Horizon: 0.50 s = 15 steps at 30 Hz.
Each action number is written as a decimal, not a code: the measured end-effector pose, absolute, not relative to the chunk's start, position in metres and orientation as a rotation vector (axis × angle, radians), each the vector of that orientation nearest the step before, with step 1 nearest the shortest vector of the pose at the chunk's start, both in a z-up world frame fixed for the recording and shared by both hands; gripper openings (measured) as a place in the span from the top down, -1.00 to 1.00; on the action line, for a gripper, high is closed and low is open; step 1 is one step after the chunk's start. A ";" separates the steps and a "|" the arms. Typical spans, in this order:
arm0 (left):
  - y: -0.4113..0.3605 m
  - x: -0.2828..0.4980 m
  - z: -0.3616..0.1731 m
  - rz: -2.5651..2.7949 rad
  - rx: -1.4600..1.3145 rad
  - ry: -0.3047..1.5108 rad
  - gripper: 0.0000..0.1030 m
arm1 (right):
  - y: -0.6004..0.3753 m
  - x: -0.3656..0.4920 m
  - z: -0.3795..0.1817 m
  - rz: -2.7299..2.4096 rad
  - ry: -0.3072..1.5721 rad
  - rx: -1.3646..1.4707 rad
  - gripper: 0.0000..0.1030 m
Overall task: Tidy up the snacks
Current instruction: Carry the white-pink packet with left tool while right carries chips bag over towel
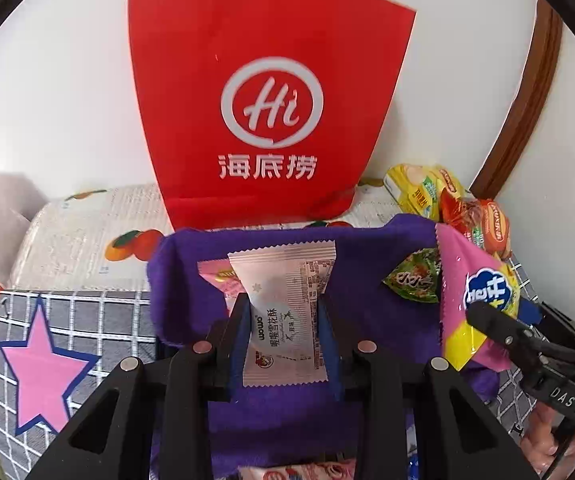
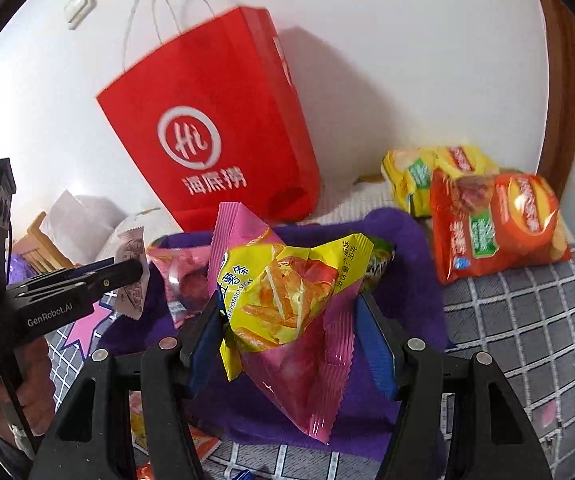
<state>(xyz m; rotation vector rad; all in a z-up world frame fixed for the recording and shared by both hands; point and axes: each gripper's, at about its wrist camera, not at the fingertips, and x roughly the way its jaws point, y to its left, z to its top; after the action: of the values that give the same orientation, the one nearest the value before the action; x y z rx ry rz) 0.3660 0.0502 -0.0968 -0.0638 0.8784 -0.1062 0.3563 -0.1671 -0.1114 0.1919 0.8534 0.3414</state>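
Left wrist view: the left gripper (image 1: 285, 332) has its fingers closed on a small white nougat packet (image 1: 283, 304), held upright between the blue pads. Just beyond and below it is a purple felt bin (image 1: 191, 256), soft-walled and open at the top, with a pink packet (image 1: 217, 280) and a green candy wrapper (image 1: 413, 278) lying inside. Behind the bin a red paper bag (image 1: 263, 100) printed with a "Hi" logo stands upright against the white wall. All this rests on a bed (image 1: 87, 320) with a grey checked cover and a pink star. At the right edge the right gripper's finger presses into a pink and yellow bag.

Right wrist view: the right gripper (image 2: 287, 332) has its fingers closed around a bag of sweet potato sticks (image 2: 287, 300), pink and yellow, crumpled in the grip and hanging over the purple bin. To the right, on the bed, lie an orange crisp packet (image 2: 499, 224) and a yellow crisp packet (image 2: 427, 176), outside the bin. The left gripper with its white packet shows at the left edge.

The step in hand appears to be carrying both snacks to the bin. The next move likely calls for lowering each over the opening, then parting the fingers so both land inside.
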 end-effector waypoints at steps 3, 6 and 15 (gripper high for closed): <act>0.049 0.373 -0.109 -0.095 -0.052 0.918 0.40 | -0.168 0.360 -0.121 0.330 0.881 0.182 -0.23; 0.050 0.372 -0.116 -0.103 -0.061 0.941 0.40 | -0.171 0.358 -0.126 0.332 0.885 0.199 -0.23; 0.053 0.366 -0.109 -0.089 -0.061 0.924 0.40 | -0.174 0.356 -0.147 0.326 0.930 0.199 -0.23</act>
<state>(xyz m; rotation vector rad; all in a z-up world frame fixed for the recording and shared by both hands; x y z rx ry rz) 0.3664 0.0527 -0.1090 -0.0607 0.9243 -0.0895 0.3556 -0.1743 -0.1465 0.1989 0.9298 0.3265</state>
